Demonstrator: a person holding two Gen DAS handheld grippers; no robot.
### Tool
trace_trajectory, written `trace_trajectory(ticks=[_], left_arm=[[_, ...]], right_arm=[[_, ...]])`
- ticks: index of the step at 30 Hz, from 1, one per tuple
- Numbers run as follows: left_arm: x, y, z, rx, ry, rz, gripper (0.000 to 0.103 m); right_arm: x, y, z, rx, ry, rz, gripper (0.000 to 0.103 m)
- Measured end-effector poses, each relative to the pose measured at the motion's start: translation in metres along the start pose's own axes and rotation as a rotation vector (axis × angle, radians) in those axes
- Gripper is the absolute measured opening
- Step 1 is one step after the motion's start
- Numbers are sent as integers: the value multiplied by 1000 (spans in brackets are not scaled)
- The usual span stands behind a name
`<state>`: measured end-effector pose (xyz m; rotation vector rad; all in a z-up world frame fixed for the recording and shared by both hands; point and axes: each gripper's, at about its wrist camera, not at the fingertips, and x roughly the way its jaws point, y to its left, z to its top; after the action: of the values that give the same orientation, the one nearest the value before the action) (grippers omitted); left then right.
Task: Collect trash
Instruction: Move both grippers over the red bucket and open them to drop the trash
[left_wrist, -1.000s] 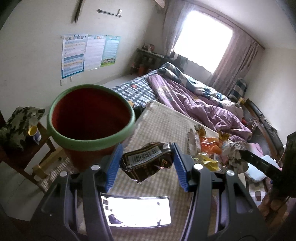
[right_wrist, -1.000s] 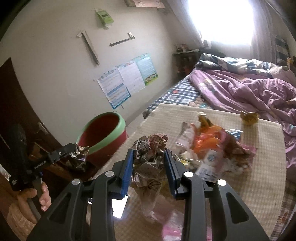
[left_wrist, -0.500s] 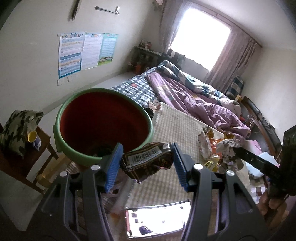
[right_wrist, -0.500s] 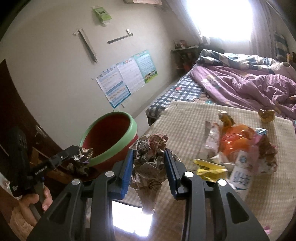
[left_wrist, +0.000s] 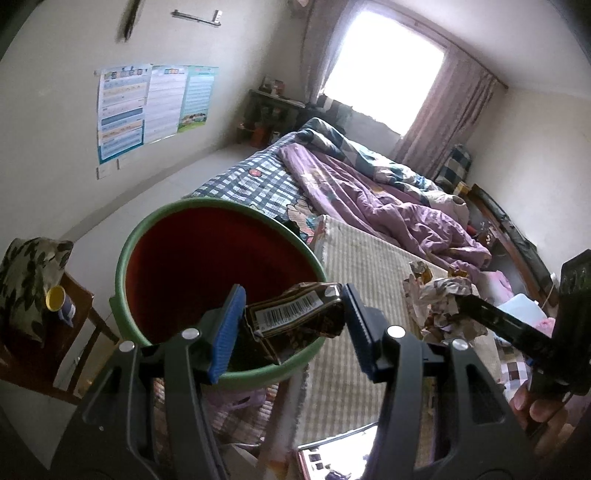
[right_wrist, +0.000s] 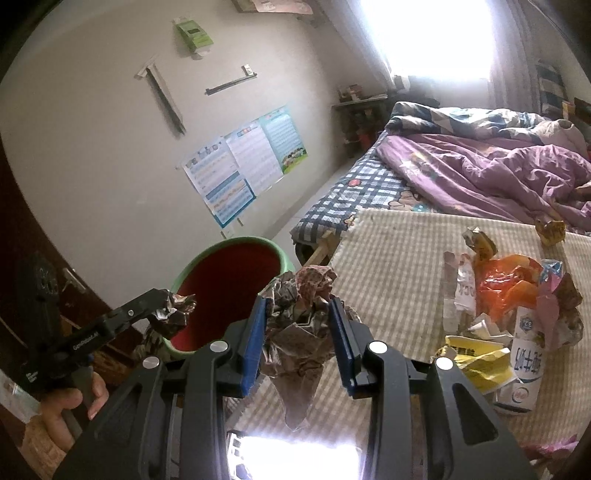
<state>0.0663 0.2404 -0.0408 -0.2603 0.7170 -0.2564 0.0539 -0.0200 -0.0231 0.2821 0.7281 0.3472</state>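
Left wrist view: the left gripper (left_wrist: 291, 328) has its blue-padded fingers (left_wrist: 227, 332) clamped on a crumpled dark brown foil wrapper with a white barcode (left_wrist: 295, 319), which hangs over the near rim and inner mouth of the round red plastic bin with a green rim (left_wrist: 155, 230). That bin stands at the left end of the table covered in beige checked cloth (left_wrist: 369, 266). Far right on the cloth, the right gripper (left_wrist: 458, 295) reaches in, a ball of crumpled printed paper (left_wrist: 439, 299) at its tip, with the person's hand (left_wrist: 535, 406) on its handle at the right edge. A wooden chair (left_wrist: 79, 295) bearing a small yellow-rimmed cup (left_wrist: 59, 302) and a camouflage-pattern cushion (left_wrist: 27, 273) sits to the left of the bin. A bed with a rumpled purple quilt (left_wrist: 388, 206) lies beyond the table.

From the right wrist view, the right gripper's two blue pads press on both sides of the crumpled paper, held above the near edge of the cloth, to the right of the bin and not yet over it. Left of it, the left gripper holds its wrapper over the bin's left rim. A loose heap of trash (right_wrist: 517, 317), including an orange plastic bag (right_wrist: 506, 284), a yellow packet (right_wrist: 476, 360) and a white carton (right_wrist: 524, 365), lies on the cloth to the right, with a small gold wrapper (right_wrist: 550, 230) further away.
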Motion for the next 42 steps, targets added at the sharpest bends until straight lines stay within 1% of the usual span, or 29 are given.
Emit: trace_trajectory(ticks=[11,20,24,30,37,42], left_arm=[[11,20,6,10,17,-19,52],[20,28,7,13,42,-16,52],[25,36,7,12,50,-9,52],[37,43,6,15,73,-5,52],[50,49,8,24,98,-8,52],[57,50,7,32,110,-9,52]], right_arm=[[10,13,2,5,7,-40,35],[33,39,10,-43,24,7,35],[53,49,16,-44,54,45,35],[76,66,17,-69,91,62,35],[100,68,16,-60,136,77,35],[112,69,17,-62,146,71,36]])
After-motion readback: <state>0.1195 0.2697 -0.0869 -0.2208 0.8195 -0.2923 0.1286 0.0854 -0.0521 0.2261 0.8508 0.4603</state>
